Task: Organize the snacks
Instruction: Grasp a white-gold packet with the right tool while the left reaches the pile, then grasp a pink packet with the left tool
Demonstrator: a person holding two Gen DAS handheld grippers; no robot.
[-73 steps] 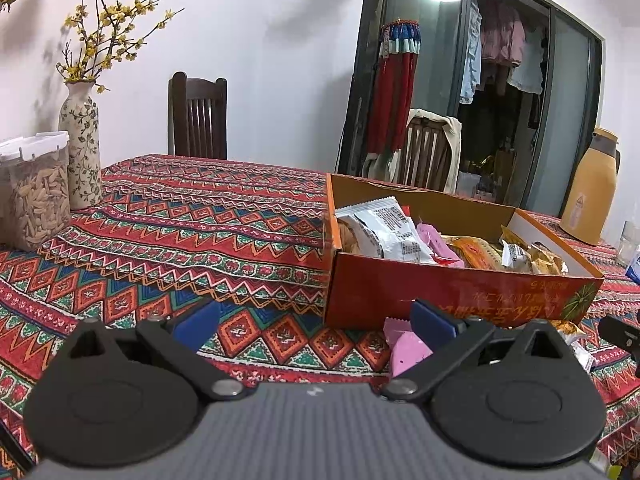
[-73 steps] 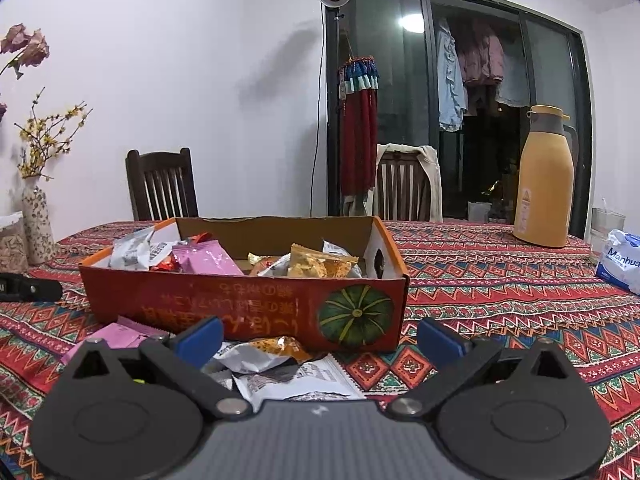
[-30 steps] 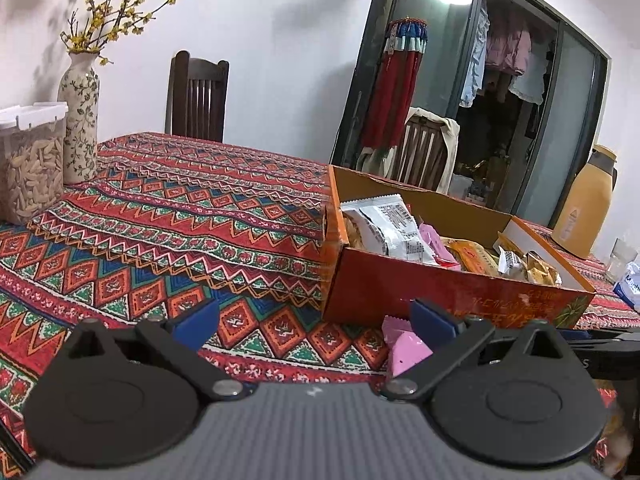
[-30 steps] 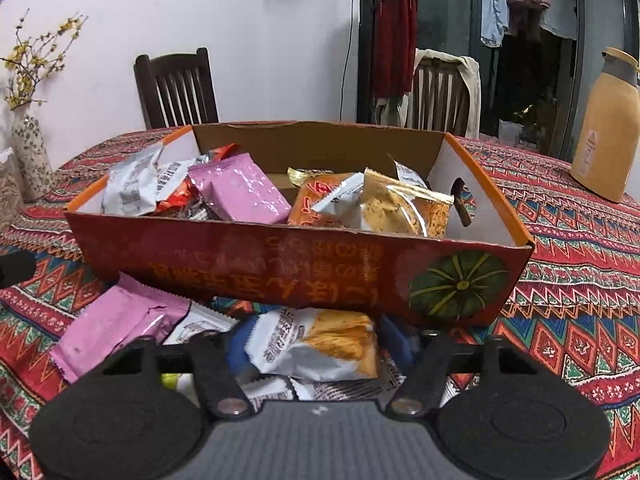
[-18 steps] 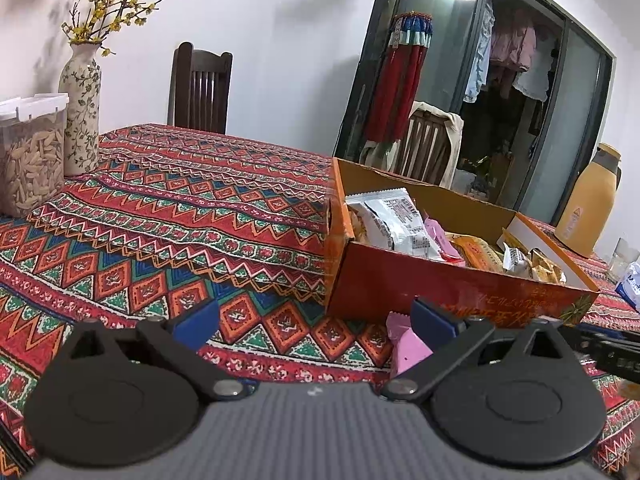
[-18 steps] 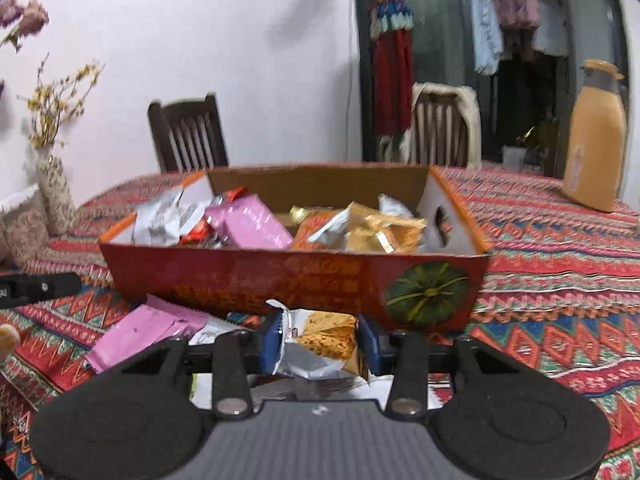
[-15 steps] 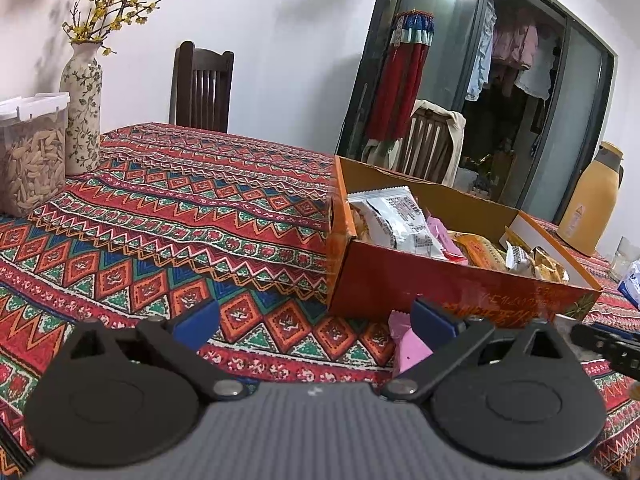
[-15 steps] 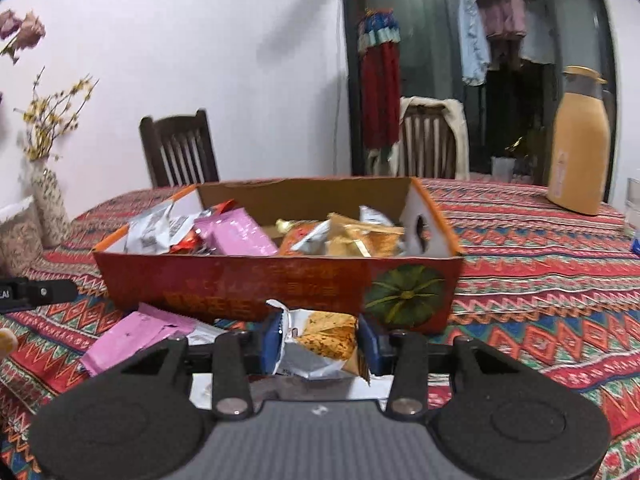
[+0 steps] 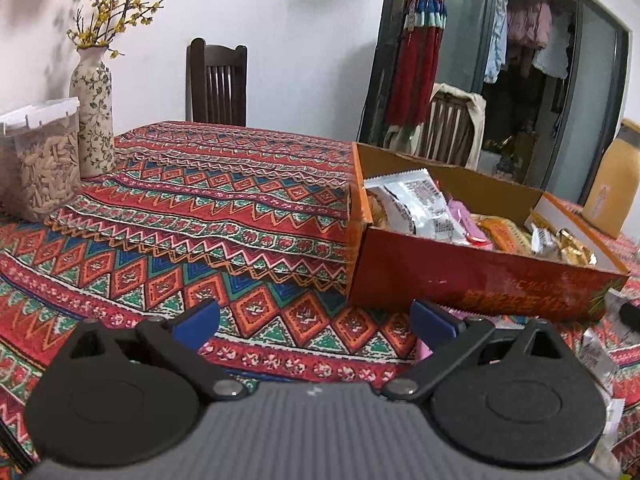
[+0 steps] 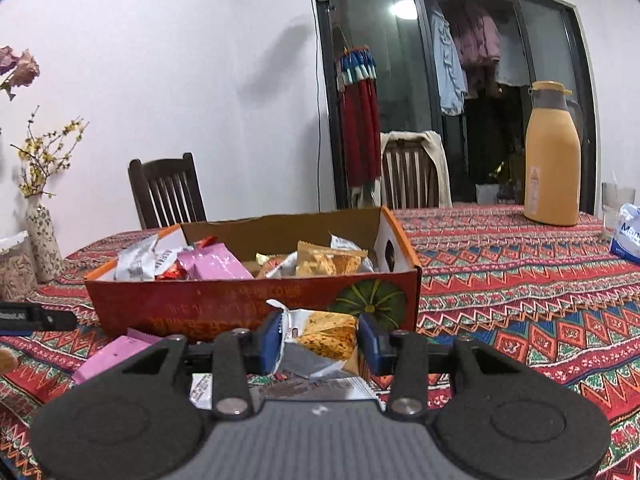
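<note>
Right tongs (image 10: 322,338) clamped on an orange-and-white snack packet (image 10: 320,338), blue pads pressing both its sides. Packet sits off the counter (image 10: 520,292), just in front of the orange cardboard box (image 10: 200,304), below its rim. Box already holds white, pink and gold packets. More loose packets lie on the patterned cloth under and left of the tongs, including a pink one (image 10: 112,354). Left tongs (image 9: 316,322) wide open, nothing between the pads, hovering over the cloth near the box's left corner (image 9: 356,240).
</note>
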